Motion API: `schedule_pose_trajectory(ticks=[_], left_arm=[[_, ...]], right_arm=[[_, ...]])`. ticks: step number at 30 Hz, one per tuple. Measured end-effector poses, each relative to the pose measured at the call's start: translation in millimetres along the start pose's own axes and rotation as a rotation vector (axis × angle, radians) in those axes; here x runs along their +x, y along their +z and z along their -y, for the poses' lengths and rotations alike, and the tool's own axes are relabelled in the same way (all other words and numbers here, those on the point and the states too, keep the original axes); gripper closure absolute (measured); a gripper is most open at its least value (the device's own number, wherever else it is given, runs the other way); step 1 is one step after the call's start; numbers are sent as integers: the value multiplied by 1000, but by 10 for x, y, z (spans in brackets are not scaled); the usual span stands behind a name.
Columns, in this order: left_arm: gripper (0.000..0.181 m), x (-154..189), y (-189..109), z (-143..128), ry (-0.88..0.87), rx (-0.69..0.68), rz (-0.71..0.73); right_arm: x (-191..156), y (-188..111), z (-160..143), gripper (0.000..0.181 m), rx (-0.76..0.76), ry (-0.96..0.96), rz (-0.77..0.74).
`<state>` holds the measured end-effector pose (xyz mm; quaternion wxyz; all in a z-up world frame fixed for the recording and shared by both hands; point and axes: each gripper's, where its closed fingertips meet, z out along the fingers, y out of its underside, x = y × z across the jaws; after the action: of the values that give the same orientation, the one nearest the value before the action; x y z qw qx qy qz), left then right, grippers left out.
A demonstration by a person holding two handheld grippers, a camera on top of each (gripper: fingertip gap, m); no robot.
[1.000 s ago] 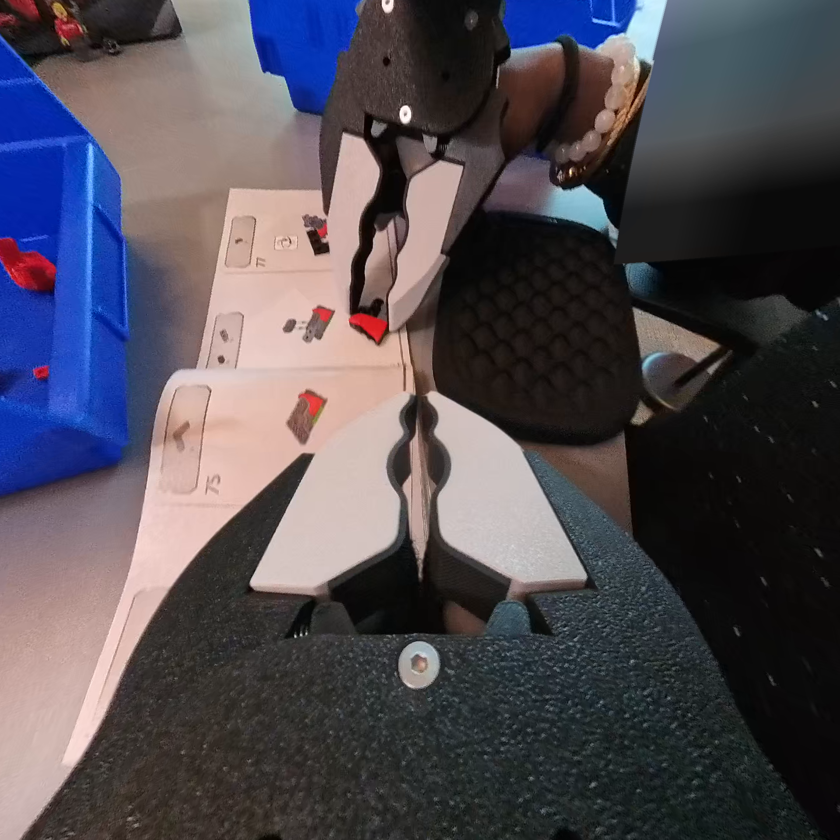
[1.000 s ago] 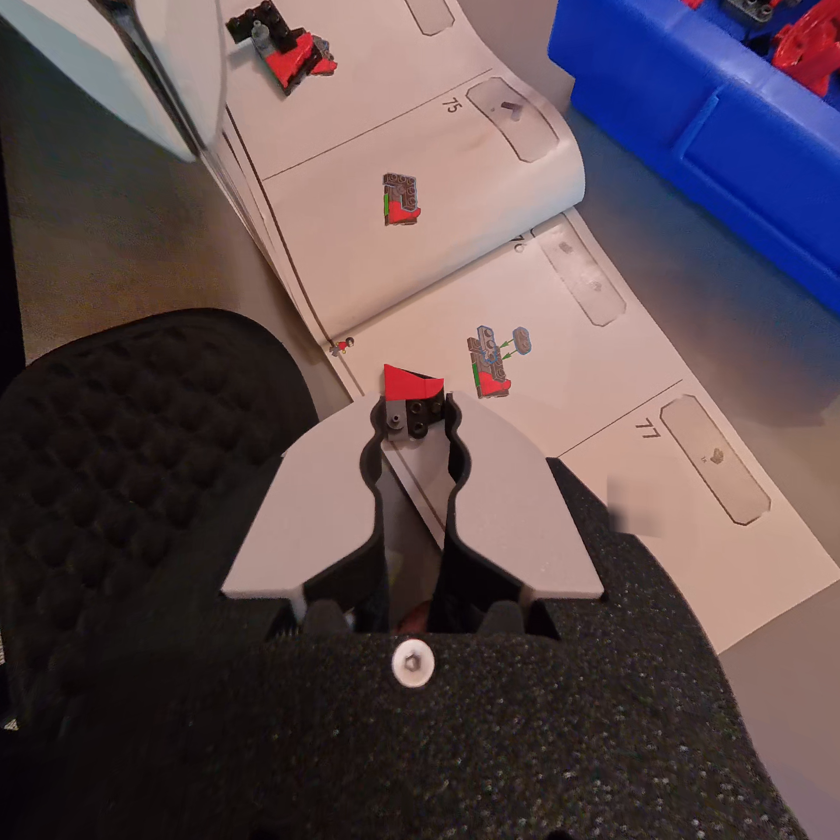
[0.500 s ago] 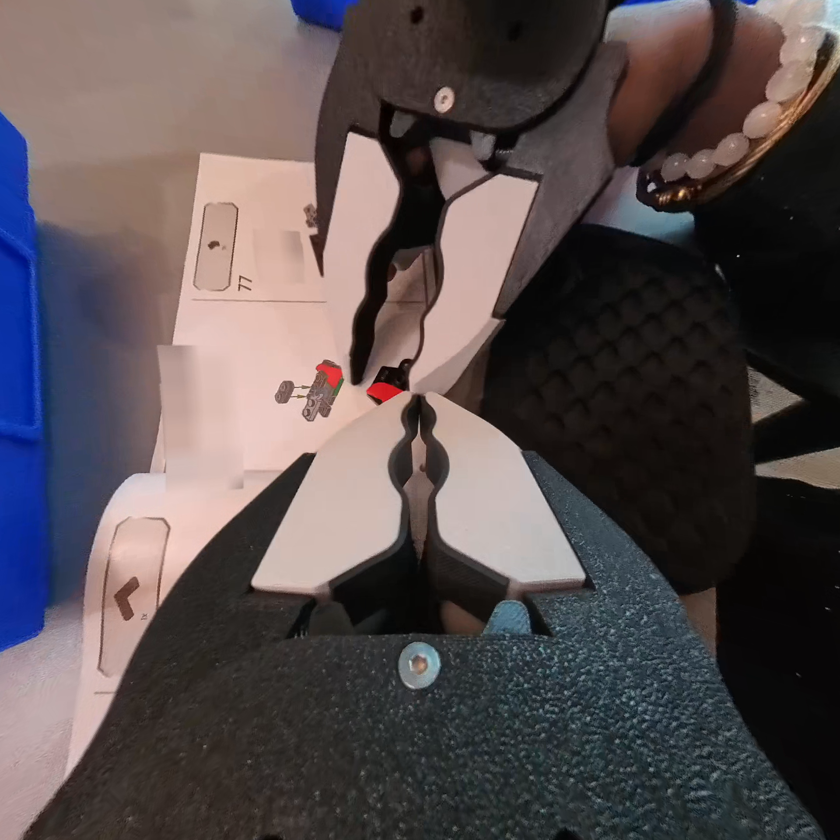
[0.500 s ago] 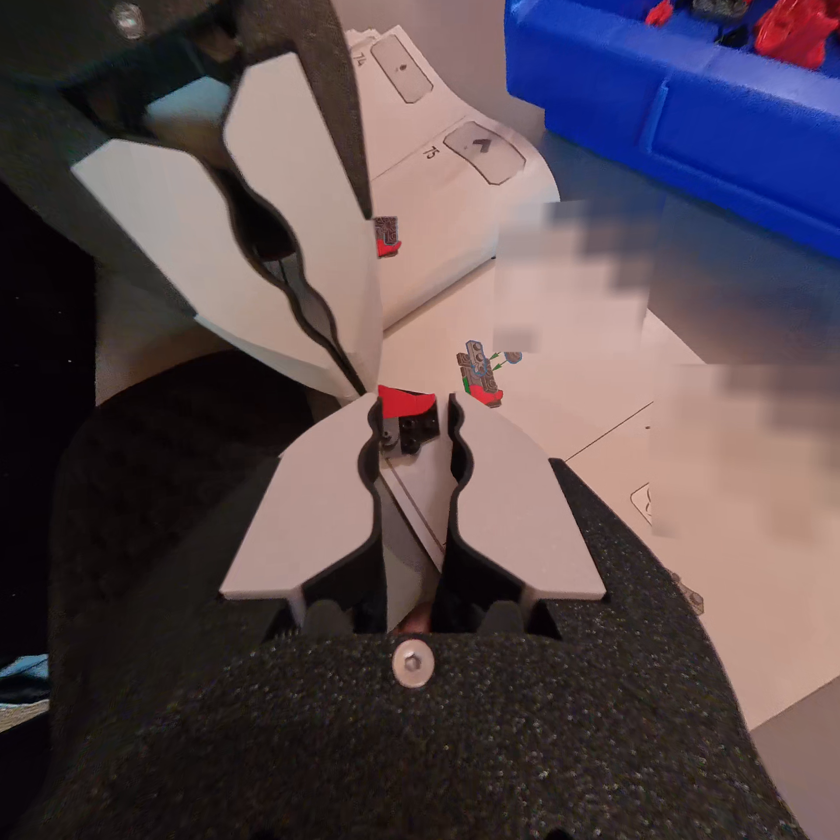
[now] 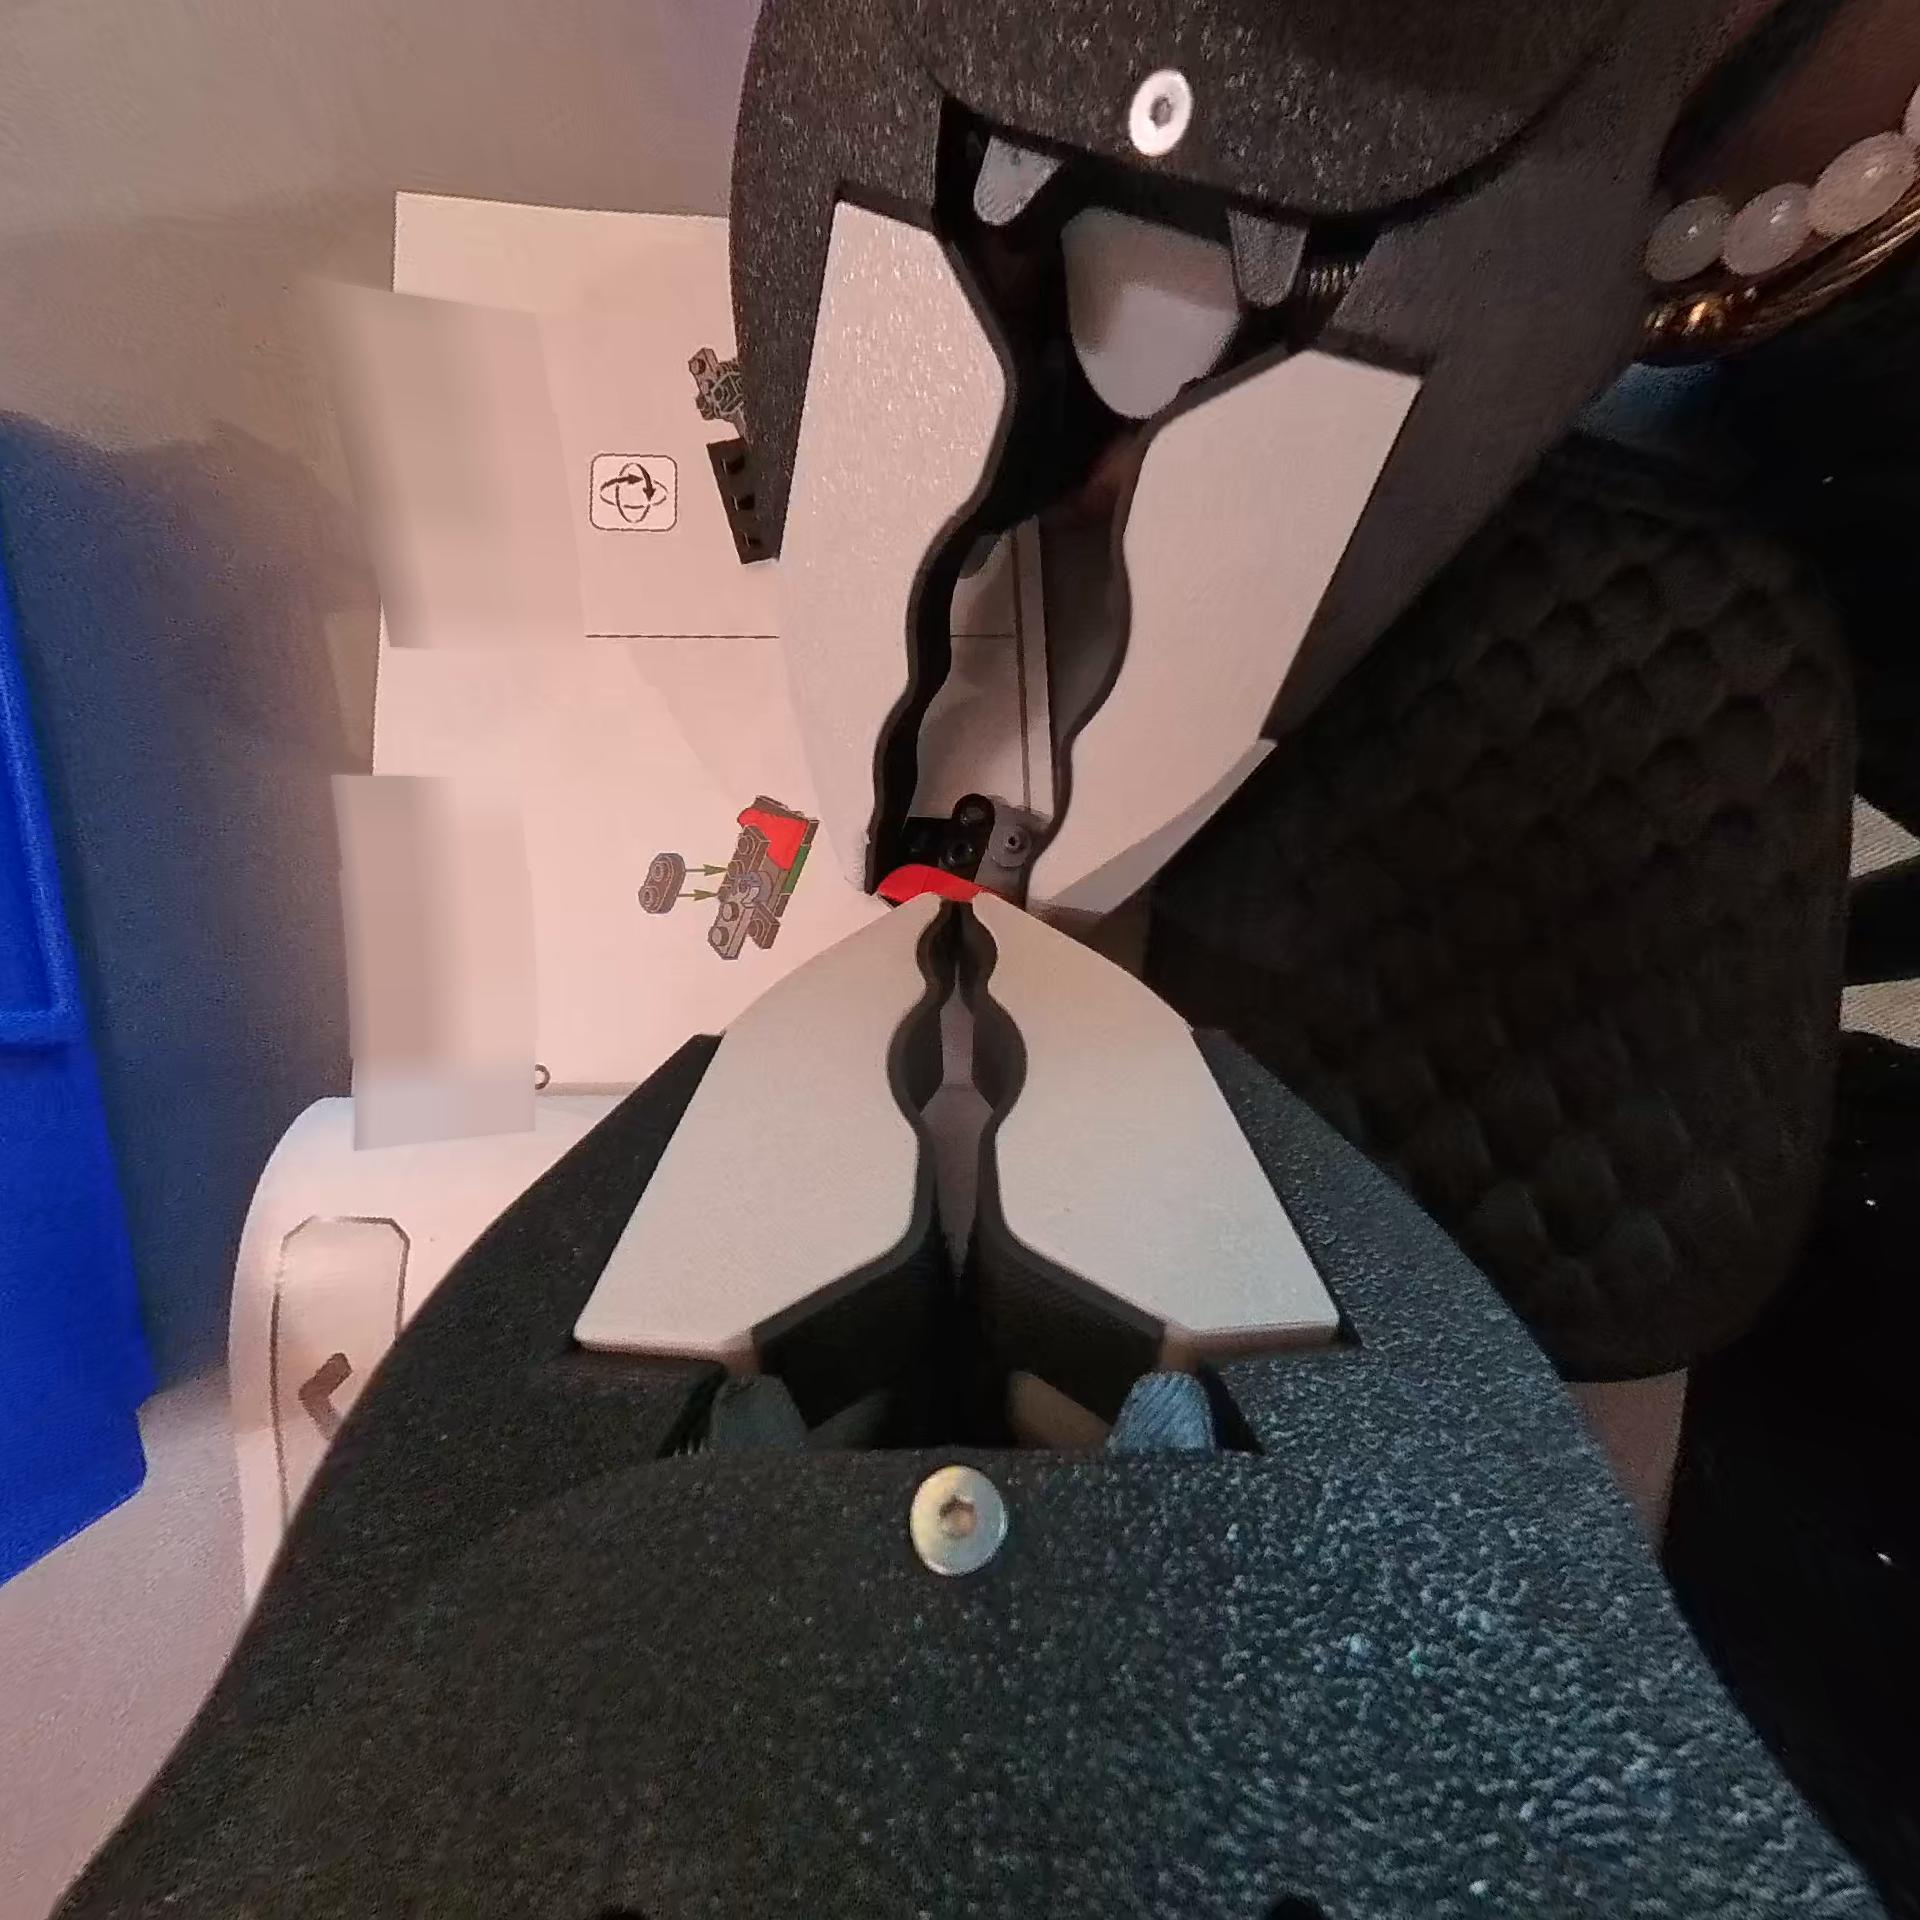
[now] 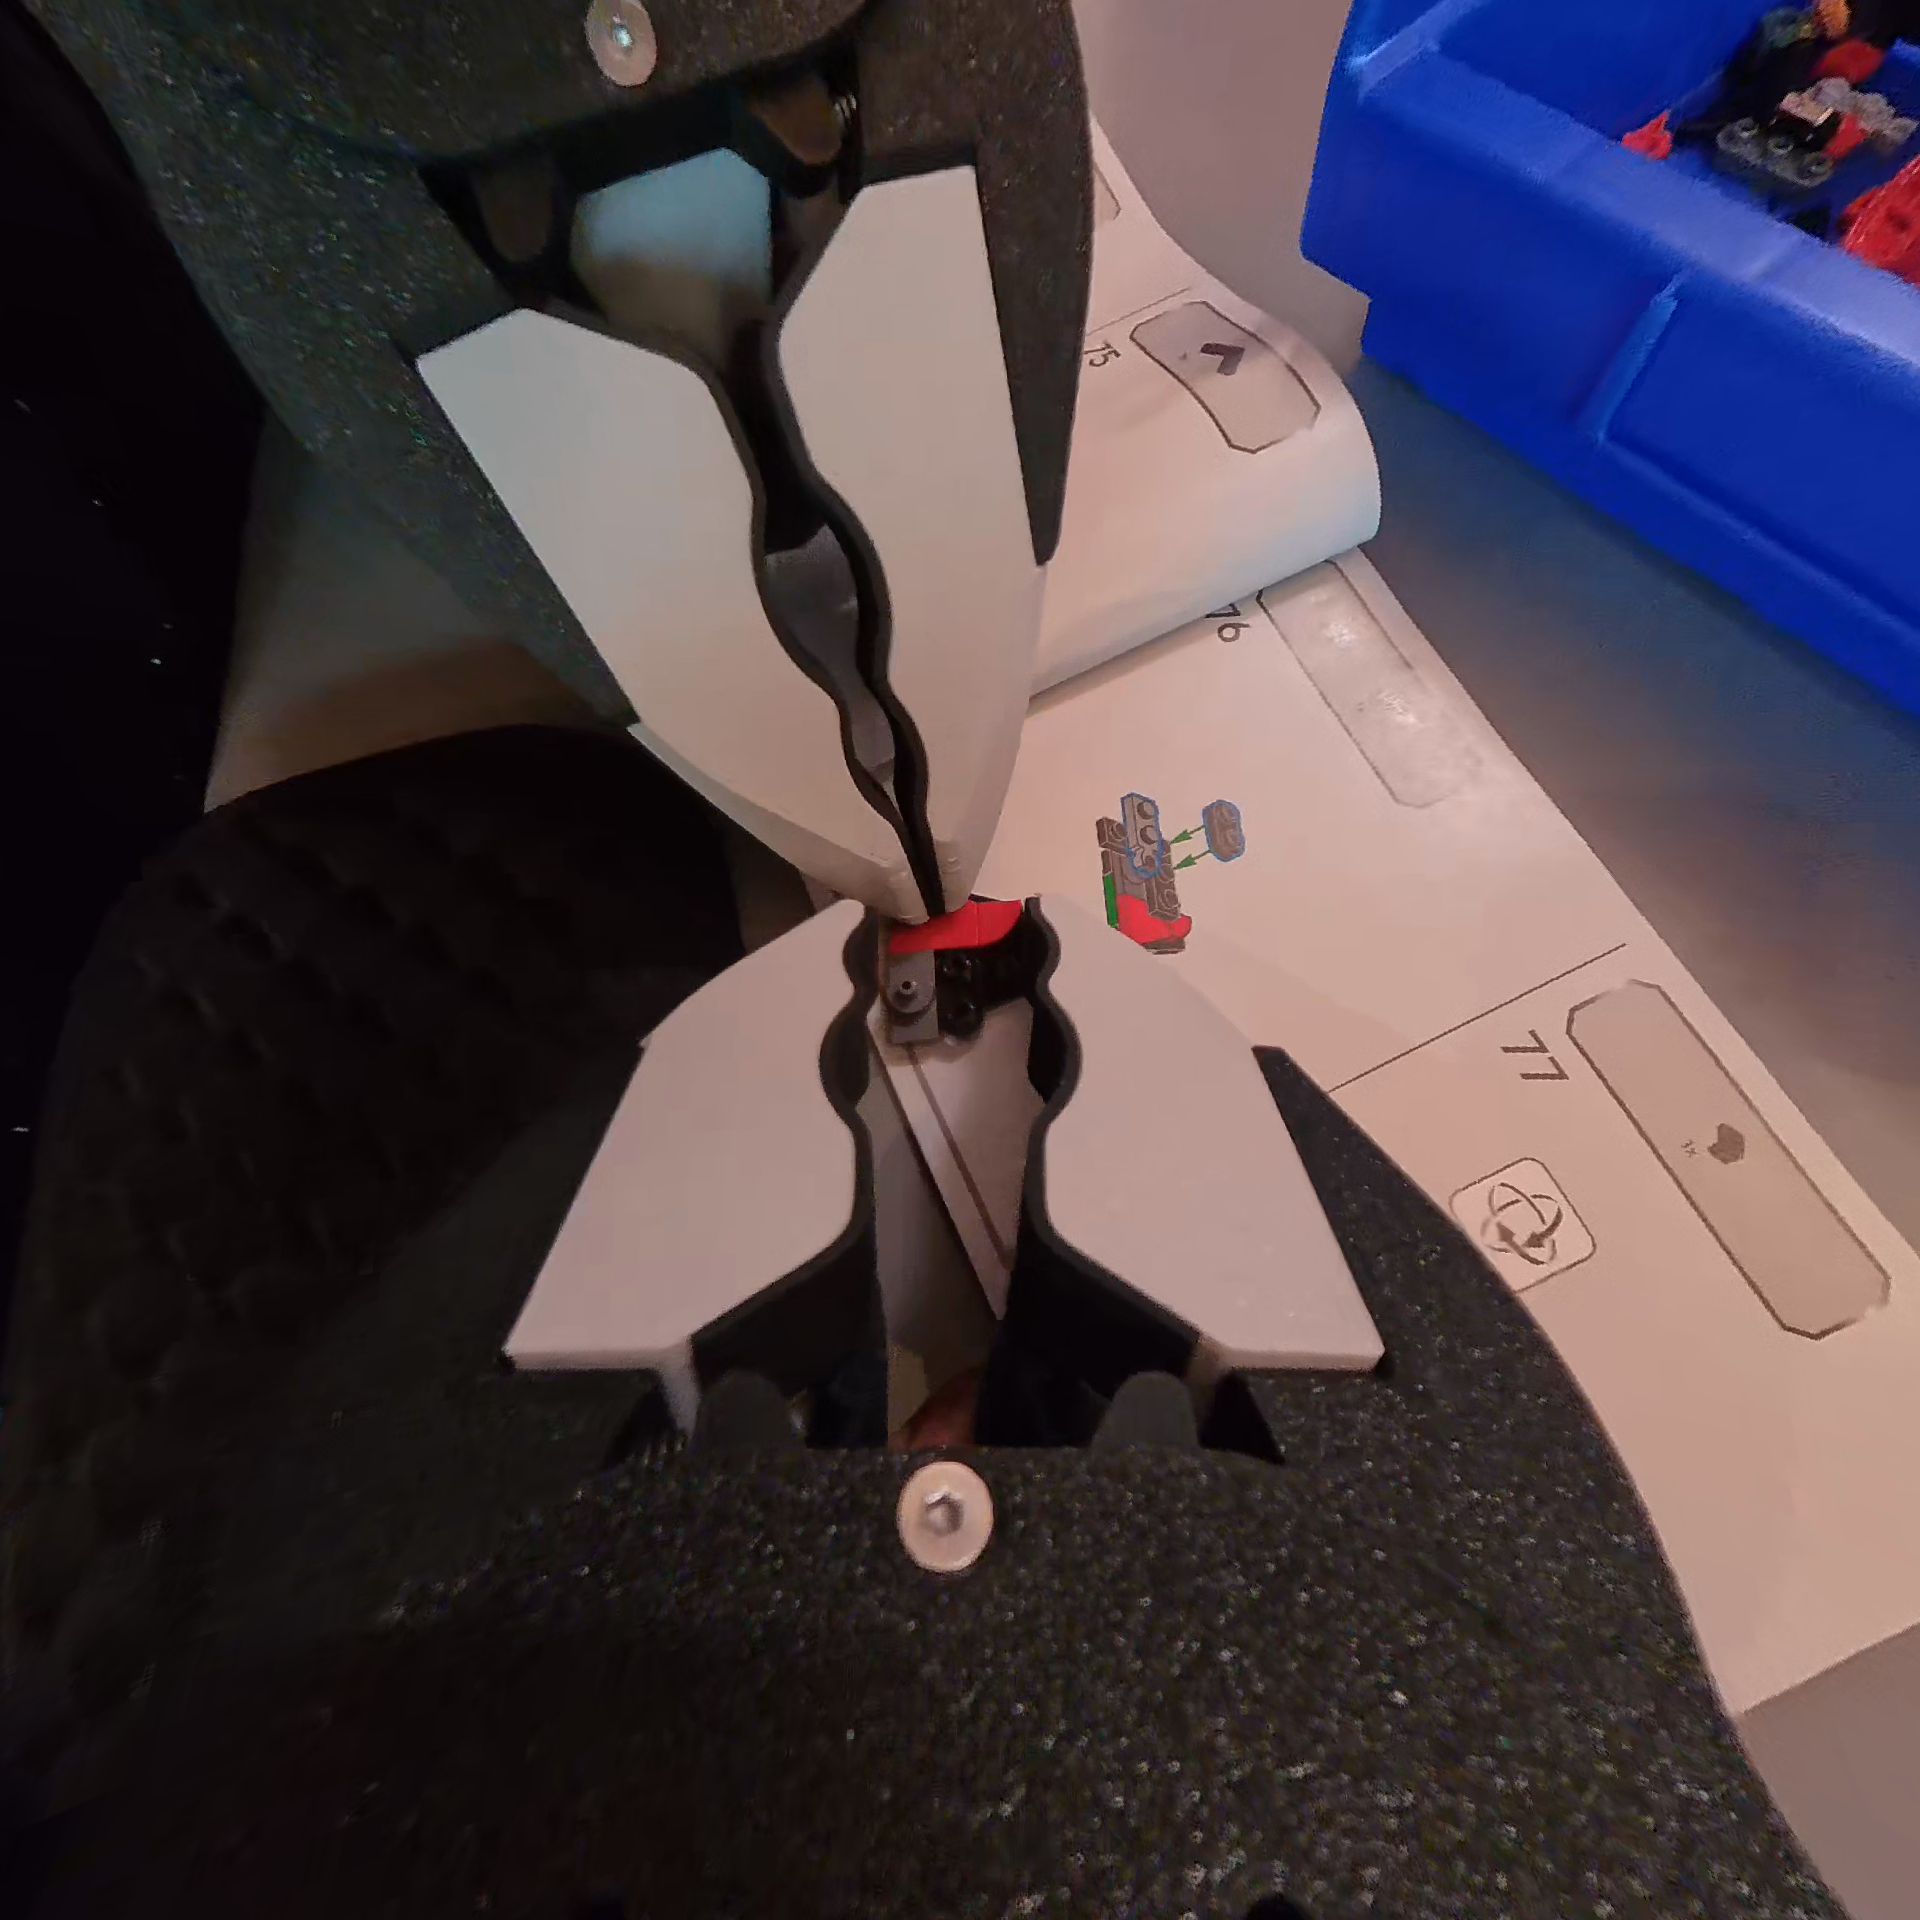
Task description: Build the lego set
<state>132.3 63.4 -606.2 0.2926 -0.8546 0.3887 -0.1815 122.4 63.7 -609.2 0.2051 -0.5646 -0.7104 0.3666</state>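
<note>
Blue plastic bin [image 6: 1621, 312] at upper right of the right wrist view, standing on the grey table [image 6: 1714, 862] just beside the open instruction booklet [image 6: 1351, 1039]. Its open compartment holds loose lego parts [image 6: 1808, 114]: red pieces, dark grey and black pieces, some clear ones; individual shapes too small to tell. In the left wrist view a blue bin wall [image 5: 52, 1039] fills the left edge; its contents are not visible there.

Lego subassembly [image 6: 951, 966] sits between the tips of the right gripper [image 6: 945, 971], above the booklet's centre fold. Right jaws are part-way closed and clamped on it, one finger against each side. The left gripper [image 5: 951, 925] points at it from the opposite direction; its jaws are closed together, with only a thin wavy slit between them, and the tips [image 6: 925, 883] meet the red top edge of the subassembly. Whether a small part is pinched in those tips cannot be told.

Subassembly appearance: red curved slope piece [image 5: 925, 883] across one end, black studded plate behind it, dark grey plate with a single stud alongside. Small and compact. Printed diagram [image 6: 1153, 878] just beside it on the page shows a similar red-and-grey build.

Black textured pad [image 5: 1507, 935] lies beside the booklet, beneath the right gripper.
</note>
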Motion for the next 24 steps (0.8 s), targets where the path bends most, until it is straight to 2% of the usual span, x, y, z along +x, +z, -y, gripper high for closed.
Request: schedule_pose_trajectory(ticks=[1, 18, 19, 21, 24], left_arm=[[181, -6, -1, -2, 7, -8, 10], [181, -4, 3, 0, 9, -24, 9], [181, -6, 4, -1, 7, -25, 10], [181, 3, 3, -3, 7, -23, 3], [181, 6, 2, -2, 13, -9, 13]], right_arm=[[10, 1, -2, 157, 0, -24, -19], [11, -11, 18, 158, 6, -213, -175], [-11, -15, 36, 166, 14, -241, -179], [-12, -18, 26, 167, -2, -275, -217], [-14, -21, 25, 165, 19, -175, -176]])
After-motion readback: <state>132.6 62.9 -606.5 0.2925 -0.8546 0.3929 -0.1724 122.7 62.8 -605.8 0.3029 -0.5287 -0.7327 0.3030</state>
